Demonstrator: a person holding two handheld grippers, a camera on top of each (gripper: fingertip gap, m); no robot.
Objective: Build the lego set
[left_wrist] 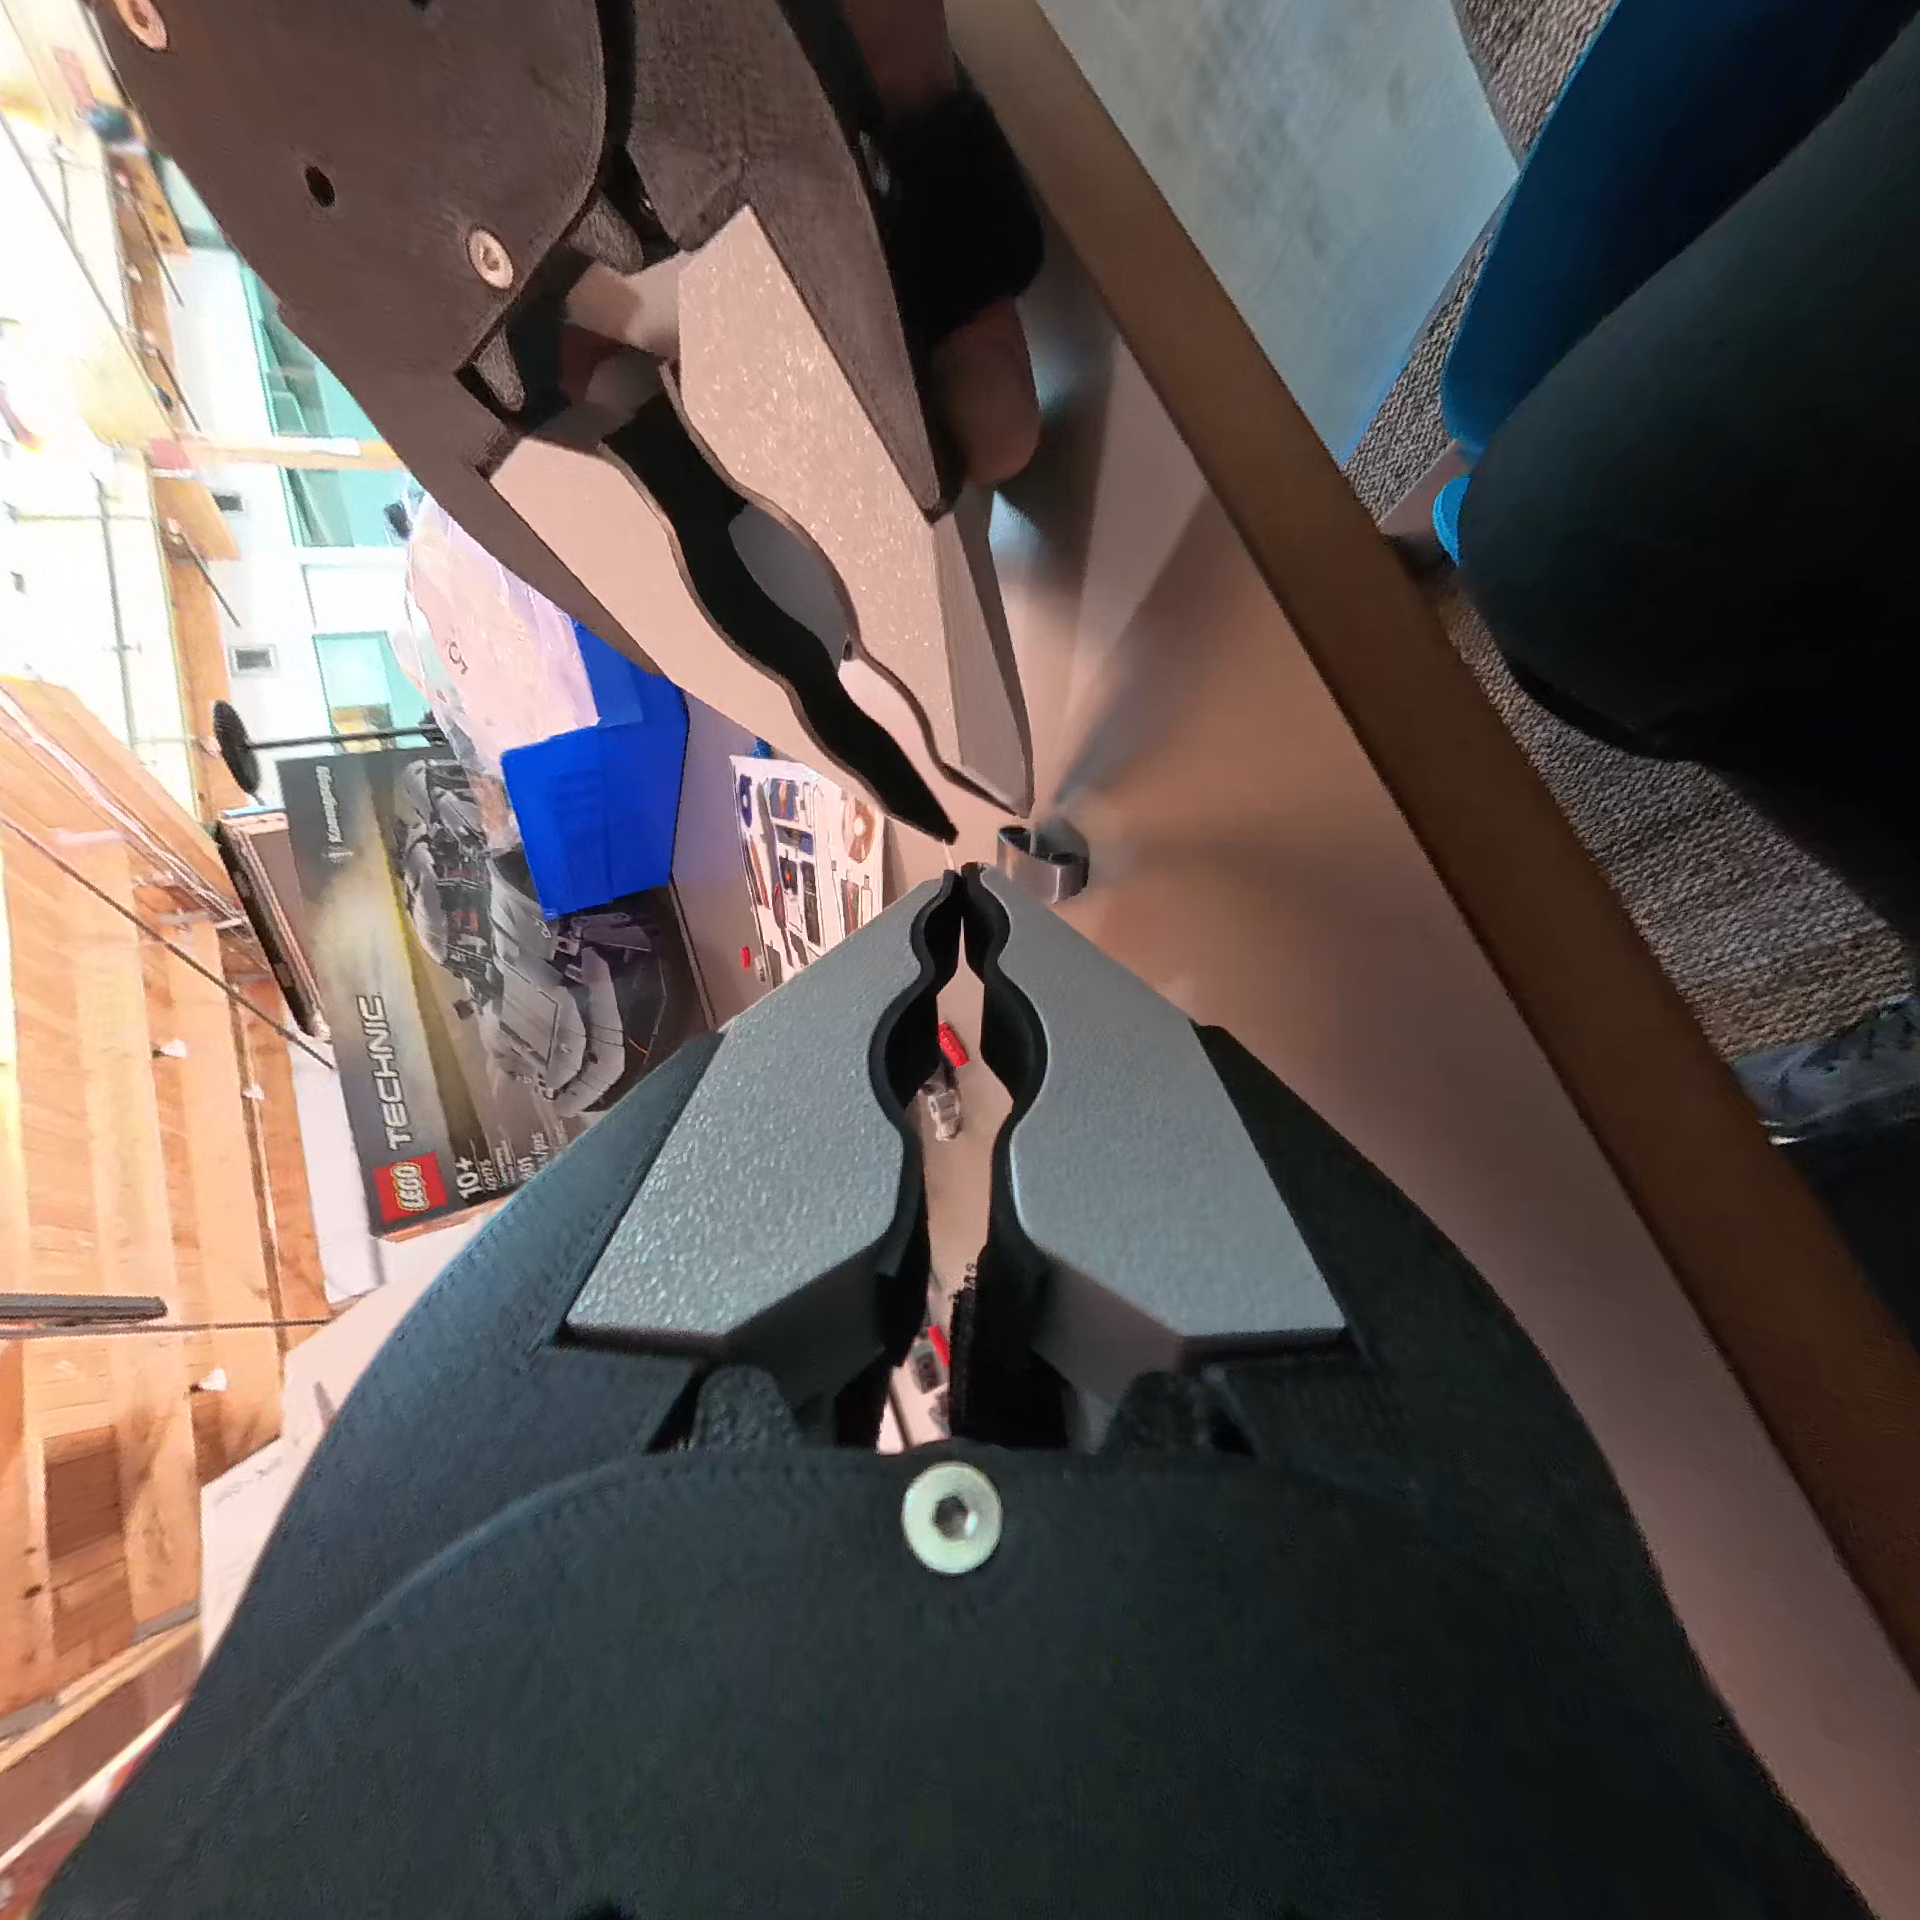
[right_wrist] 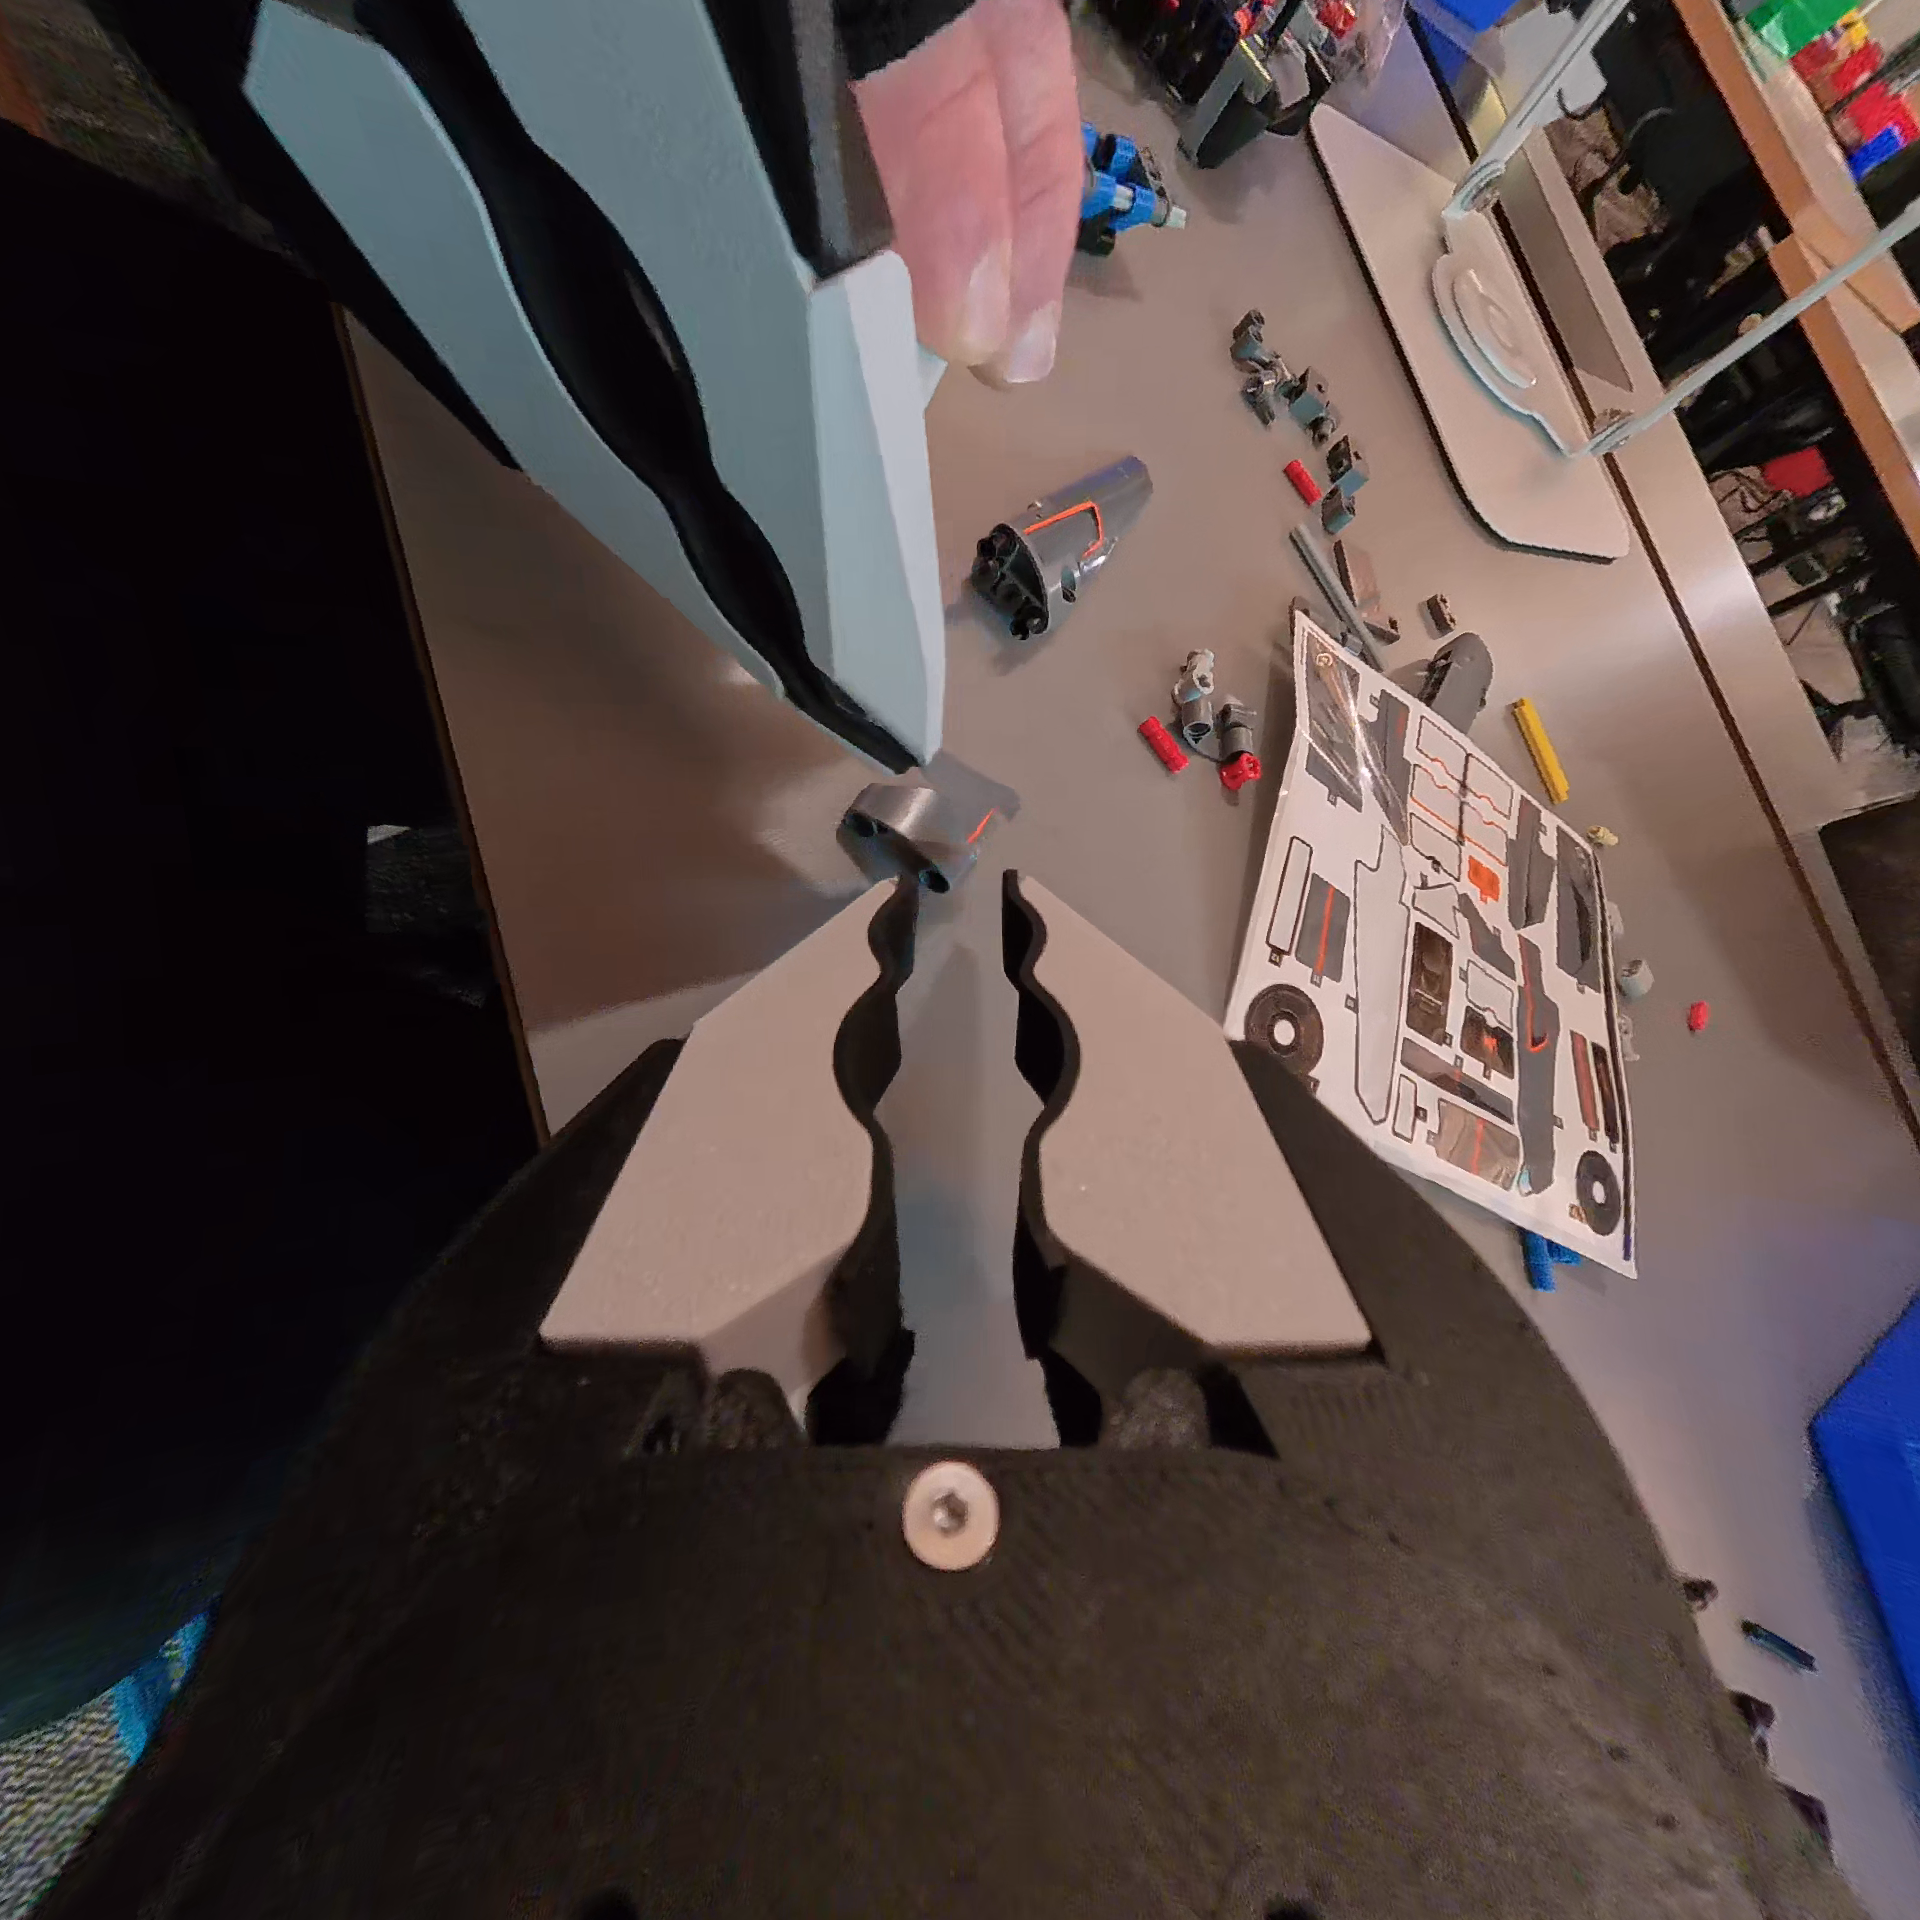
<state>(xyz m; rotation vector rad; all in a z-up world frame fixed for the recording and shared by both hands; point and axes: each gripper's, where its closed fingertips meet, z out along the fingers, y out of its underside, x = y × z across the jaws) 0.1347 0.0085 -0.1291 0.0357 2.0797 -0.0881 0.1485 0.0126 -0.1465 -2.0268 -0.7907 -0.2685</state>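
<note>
A small grey curved panel piece [right_wrist: 914,831] with an orange line sits near the table's front edge; it also shows in the left wrist view [left_wrist: 1044,857]. My left gripper [left_wrist: 961,883] is shut. In the right wrist view it comes down from the upper left [right_wrist: 909,764], its tips touching the piece's far edge. I cannot tell whether they pinch it. My right gripper [right_wrist: 956,883] is open, with its tips just in front of the piece's near end and nothing between them. It enters the left wrist view from the top [left_wrist: 982,821].
On the grey table [right_wrist: 623,727] lie a grey cone-shaped assembly [right_wrist: 1060,540], a sticker sheet [right_wrist: 1455,935], red pins [right_wrist: 1162,745], a yellow axle [right_wrist: 1538,748] and several loose grey parts [right_wrist: 1299,405]. The set's box [left_wrist: 468,987] and a blue bin [left_wrist: 603,800] stand farther back.
</note>
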